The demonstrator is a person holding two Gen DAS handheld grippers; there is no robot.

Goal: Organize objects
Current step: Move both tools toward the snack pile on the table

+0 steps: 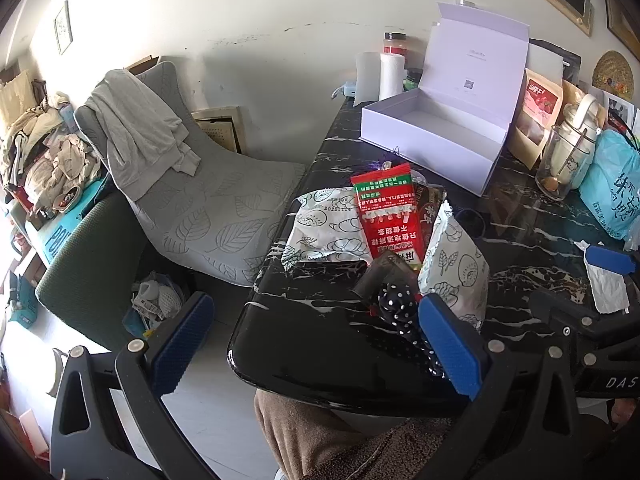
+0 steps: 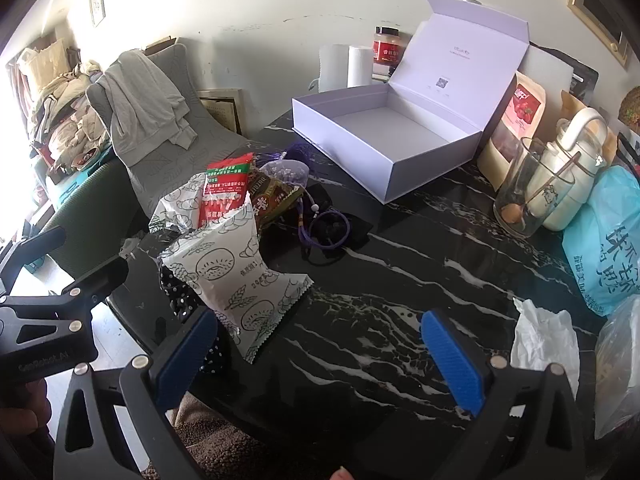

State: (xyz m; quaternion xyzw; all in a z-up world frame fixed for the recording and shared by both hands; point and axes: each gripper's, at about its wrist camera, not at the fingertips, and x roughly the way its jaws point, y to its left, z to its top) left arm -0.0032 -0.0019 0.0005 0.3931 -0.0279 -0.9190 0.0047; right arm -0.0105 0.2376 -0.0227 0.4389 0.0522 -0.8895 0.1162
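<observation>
Spreading wide, the jaws of the left hand-held gripper are seen released, with nothing gripped between them; one blue pad hangs over the floor and the other over the near edge of the black marbled tabletop. The right hand-held gripper is likewise released, its jaws held apart above bare tabletop, empty.

A heap of snack packets is piled at the tabletop's near left corner. A red packet is laid across a white printed packet, and a second white printed packet is propped in front, just beside the right gripper's left pad. A dotted black cloth is tucked under the heap. A purple cord is coiled just behind the packets.

A white box is set farther back, its lid raised and its inside empty. A glass jar and a blue bag are placed along the right side.
</observation>
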